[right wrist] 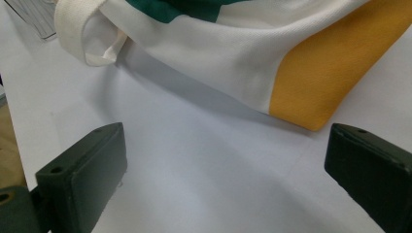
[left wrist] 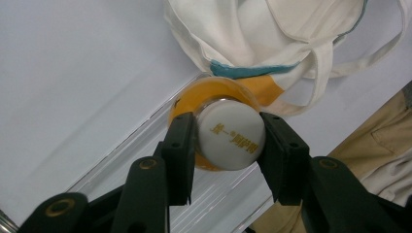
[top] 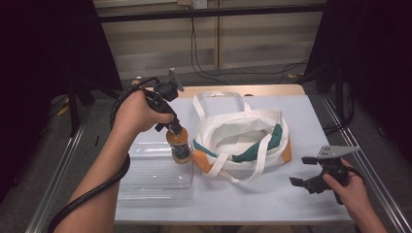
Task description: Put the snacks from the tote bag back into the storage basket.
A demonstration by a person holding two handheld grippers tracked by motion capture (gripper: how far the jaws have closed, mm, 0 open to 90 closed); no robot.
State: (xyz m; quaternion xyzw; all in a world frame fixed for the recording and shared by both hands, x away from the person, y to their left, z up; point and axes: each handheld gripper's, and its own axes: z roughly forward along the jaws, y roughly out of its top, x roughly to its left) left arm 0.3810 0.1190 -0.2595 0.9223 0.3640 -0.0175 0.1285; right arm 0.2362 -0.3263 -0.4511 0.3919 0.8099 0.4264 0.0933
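An orange drink bottle [top: 180, 145] with a white cap [left wrist: 230, 137] hangs upright at the right edge of a clear plastic tray [top: 150, 170]. My left gripper [top: 171, 127] is shut on its cap from above; the jaws press both sides of the cap. A white tote bag [top: 243, 136] with green and orange panels lies open in the middle of the table, just right of the bottle. My right gripper [top: 302, 171] rests open near the table's front right, its jaws pointing at the bag's orange corner [right wrist: 311, 77] with nothing between them.
The table [top: 291, 204] has a pale cover, with a wooden edge at the back. The bag's handles [top: 214, 99] sprawl toward the back and front. Metal rails run along both sides of the table. Cables lie on the floor behind.
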